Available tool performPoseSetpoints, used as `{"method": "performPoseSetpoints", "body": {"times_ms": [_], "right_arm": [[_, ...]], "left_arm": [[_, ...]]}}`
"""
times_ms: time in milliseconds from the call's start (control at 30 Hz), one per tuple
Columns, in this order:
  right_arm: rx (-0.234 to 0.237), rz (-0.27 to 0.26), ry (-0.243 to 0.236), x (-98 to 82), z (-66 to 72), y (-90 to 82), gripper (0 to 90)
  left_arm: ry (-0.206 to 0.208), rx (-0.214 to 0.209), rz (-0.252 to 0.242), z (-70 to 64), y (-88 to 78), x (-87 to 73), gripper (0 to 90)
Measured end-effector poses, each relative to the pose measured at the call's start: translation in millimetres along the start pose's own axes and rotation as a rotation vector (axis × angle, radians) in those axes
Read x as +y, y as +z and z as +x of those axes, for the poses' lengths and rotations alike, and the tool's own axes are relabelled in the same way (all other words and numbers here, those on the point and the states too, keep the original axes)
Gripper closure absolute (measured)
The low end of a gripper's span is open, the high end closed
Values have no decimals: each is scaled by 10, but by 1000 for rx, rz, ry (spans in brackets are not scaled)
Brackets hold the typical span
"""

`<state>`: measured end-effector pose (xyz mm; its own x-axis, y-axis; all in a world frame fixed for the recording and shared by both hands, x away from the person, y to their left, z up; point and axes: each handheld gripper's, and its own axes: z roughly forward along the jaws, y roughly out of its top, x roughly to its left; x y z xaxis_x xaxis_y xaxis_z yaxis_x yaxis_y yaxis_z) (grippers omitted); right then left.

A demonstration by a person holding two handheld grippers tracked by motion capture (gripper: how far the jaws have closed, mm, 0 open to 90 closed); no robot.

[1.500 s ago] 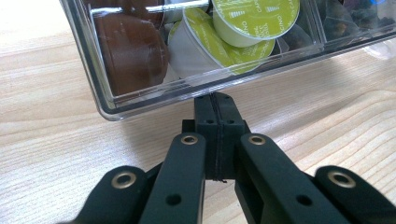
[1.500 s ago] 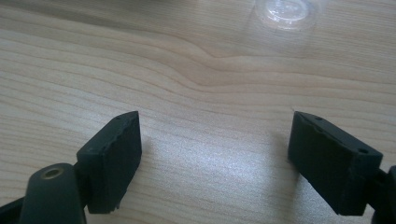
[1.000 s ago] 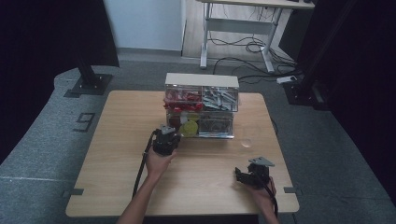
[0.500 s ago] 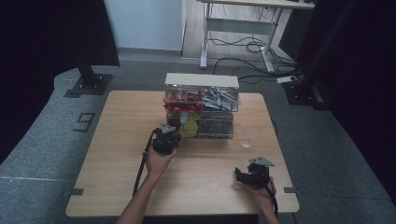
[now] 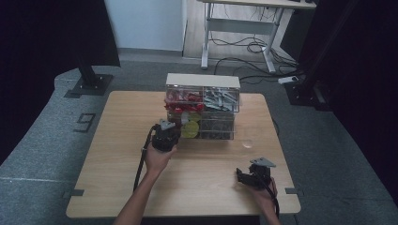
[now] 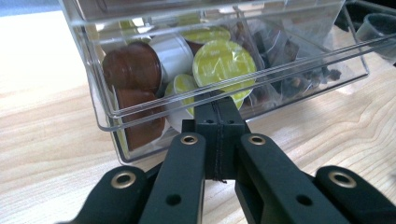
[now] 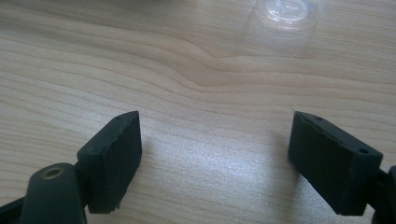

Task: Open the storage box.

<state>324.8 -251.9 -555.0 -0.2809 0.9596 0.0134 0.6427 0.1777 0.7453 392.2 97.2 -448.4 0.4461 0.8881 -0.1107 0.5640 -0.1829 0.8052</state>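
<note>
A clear drawer cabinet (image 5: 202, 105) stands at the table's far middle. Its lower left drawer (image 6: 140, 116) is drawn out toward me and holds several coffee capsules: a green-lidded one (image 6: 224, 63), a brown one (image 6: 133, 65) and white ones. My left gripper (image 5: 164, 136) is shut, its tips (image 6: 219, 105) right against the drawer's clear front wall; whether they pinch a lip there I cannot tell. My right gripper (image 5: 251, 174) rests near the front right of the table, open (image 7: 215, 140) over bare wood with nothing between its pads.
A small clear round lid or cup (image 7: 287, 11) lies on the wooden table (image 5: 117, 154) ahead of the right gripper, also seen as a faint disc (image 5: 247, 143) near the cabinet's right corner. The upper drawers hold red and grey parts. Dark curtains and a desk stand beyond.
</note>
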Motion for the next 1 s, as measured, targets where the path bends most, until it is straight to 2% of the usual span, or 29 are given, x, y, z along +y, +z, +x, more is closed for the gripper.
{"method": "performPoseSetpoints", "body": {"times_ms": [567, 1000], "right_arm": [[-2, -2, 0, 0, -2, 1, 178], [-2, -2, 0, 0, -3, 1, 179]], "left_arm": [[-9, 2, -29, 44, -78, 195, 900], [-4, 15, -47, 50, -68, 343, 900]]}}
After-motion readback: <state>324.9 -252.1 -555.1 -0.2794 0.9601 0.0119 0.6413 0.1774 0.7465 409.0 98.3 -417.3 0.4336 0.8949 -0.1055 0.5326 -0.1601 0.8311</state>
